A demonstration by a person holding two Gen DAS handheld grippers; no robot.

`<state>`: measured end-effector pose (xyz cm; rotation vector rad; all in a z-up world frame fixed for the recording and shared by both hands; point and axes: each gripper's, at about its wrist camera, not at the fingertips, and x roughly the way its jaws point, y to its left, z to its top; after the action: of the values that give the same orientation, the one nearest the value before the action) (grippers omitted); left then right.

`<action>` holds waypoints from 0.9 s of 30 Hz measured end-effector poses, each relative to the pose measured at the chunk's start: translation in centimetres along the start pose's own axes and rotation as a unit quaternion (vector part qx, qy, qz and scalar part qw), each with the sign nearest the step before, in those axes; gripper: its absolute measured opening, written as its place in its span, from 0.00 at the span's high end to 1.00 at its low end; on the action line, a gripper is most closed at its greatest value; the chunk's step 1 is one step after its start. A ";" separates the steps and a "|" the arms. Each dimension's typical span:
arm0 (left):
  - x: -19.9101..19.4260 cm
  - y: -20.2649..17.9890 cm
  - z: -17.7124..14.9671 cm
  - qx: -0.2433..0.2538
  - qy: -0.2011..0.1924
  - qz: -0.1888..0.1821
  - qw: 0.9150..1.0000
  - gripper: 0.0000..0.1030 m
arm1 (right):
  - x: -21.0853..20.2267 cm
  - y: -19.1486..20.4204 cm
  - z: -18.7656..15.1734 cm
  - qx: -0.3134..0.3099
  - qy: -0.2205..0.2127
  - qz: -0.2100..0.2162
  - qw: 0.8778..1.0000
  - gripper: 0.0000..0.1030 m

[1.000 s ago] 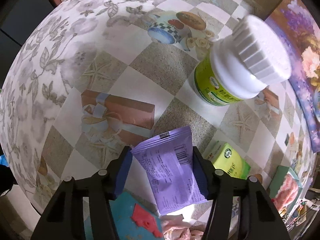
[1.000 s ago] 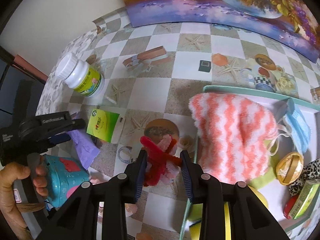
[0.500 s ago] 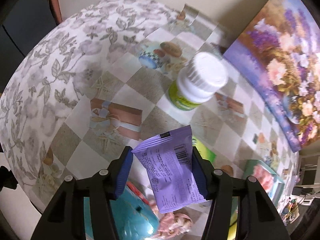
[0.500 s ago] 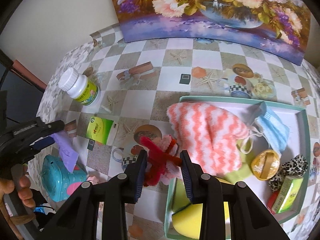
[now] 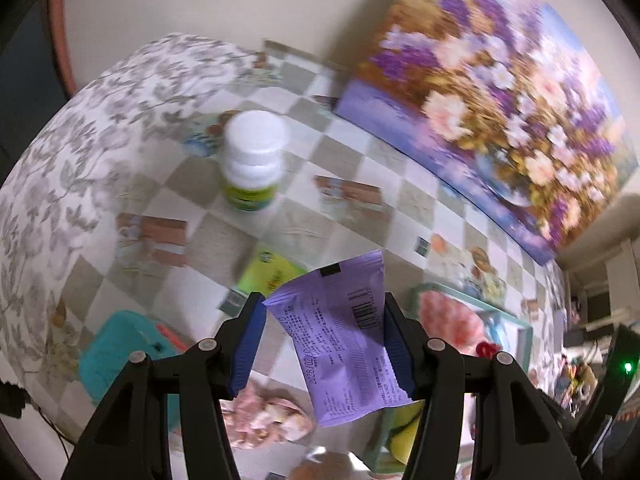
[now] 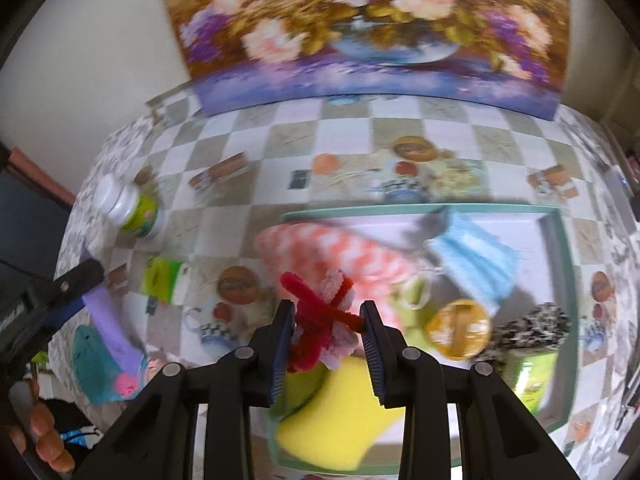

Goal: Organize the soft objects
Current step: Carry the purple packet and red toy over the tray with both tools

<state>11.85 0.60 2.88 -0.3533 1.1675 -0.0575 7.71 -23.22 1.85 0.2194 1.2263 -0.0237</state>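
**Tray approach with both loads held**

Pipe-cleaner bundle, fuzzy, red and pink, was clamped in the right gripper, directly above the green-rimmed tray, the nearer hand. The left gripper was closed on a crinkly purple sachet, long axis along the fingers; the tray lay well to its right.

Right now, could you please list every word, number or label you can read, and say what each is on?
"2028/02": partial date on the purple packet; its fine print and barcode digits are too small.
Bottle label: blurred, unreadable.
Green box: blurred, unreadable.
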 end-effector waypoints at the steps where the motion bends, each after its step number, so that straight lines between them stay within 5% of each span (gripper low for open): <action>1: 0.0 -0.6 -0.1 0.007 -0.001 0.001 1.000 0.43 | -0.2 -0.7 0.1 0.007 -0.003 -0.004 1.000 0.65; 14: 0.0 -9.4 -3.7 0.104 0.030 -0.045 0.993 0.43 | -3.7 -10.3 0.5 0.086 -0.035 -0.061 0.994 0.65; 27: 3.1 -17.0 -7.5 0.177 0.068 -0.066 0.980 0.43 | -1.7 -14.1 0.1 0.105 -0.015 -0.073 0.992 0.65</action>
<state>8.65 -17.96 2.62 -0.1108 1.2410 -0.4055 5.28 -37.25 1.31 0.3108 1.2084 -0.2825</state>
